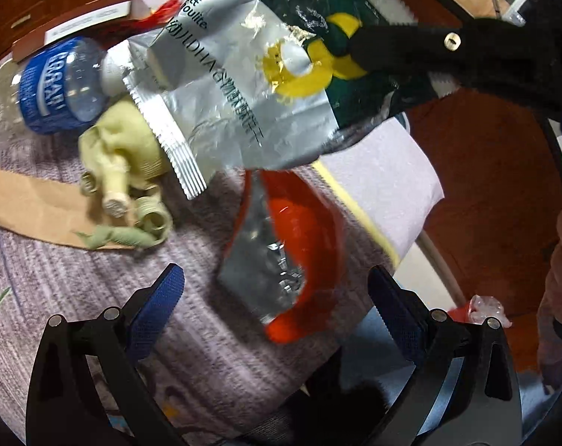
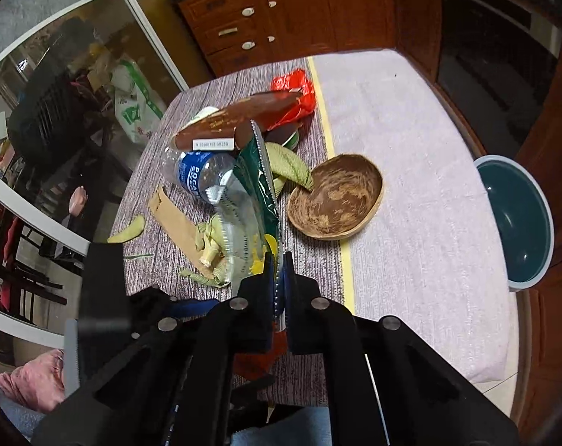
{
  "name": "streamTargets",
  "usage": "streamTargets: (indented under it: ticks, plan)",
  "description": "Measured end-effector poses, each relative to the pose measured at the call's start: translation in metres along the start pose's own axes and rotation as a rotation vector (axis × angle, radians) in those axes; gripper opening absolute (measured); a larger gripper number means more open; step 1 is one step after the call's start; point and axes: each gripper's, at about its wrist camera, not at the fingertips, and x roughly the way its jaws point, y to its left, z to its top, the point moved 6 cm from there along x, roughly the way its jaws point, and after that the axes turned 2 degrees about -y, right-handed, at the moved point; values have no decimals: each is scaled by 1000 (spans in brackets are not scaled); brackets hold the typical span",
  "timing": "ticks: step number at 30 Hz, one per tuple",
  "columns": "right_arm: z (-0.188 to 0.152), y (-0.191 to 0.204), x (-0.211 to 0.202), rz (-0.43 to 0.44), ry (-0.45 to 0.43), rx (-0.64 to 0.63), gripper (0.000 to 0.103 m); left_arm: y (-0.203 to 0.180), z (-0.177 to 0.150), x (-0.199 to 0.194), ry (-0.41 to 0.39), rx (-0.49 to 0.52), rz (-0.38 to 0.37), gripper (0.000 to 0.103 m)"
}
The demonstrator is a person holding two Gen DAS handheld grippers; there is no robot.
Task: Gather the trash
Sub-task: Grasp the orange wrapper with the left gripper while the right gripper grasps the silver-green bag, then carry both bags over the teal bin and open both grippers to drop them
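a grey woven cloth (image 2: 411, 171) covers the table, with dark wooden cabinets (image 2: 281, 11) behind and a teal bin (image 2: 515, 219) beside it. the right gripper (image 2: 279, 275) pinches the green-and-silver wrapper (image 2: 260, 182), lifted above the plastic bottle (image 2: 199, 174), wooden bowl (image 2: 336, 200) and scraps. the left gripper (image 1: 277, 297) hangs with fingers spread above a red wrapper (image 1: 299, 245).

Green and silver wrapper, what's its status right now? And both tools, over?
Right tool shut on green and silver wrapper, wrapper lifted off table. Left tool open over red wrapper. Nothing blocking.
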Motion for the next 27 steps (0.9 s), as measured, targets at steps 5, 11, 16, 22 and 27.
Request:
streamTargets:
  ticks: [5, 11, 16, 22, 27]
  plan:
    - [4, -4, -14, -2, -32, 5, 4, -17, 3, 5, 5, 32, -7, 52]
    - [5, -5, -25, 4, -54, -1, 4, -27, 7, -4, -43, 82, 28, 25]
    - [10, -3, -39, -4, -95, -18, 4, -25, 11, -25, -76, 70, 30, 24]
    - [30, -21, -74, -57, -186, 2, 4, -23, 15, -44, -102, 89, 54, 23]
    - [42, -50, -105, -110, -259, 45, 4, -22, 33, -67, -135, 114, 69, 23]
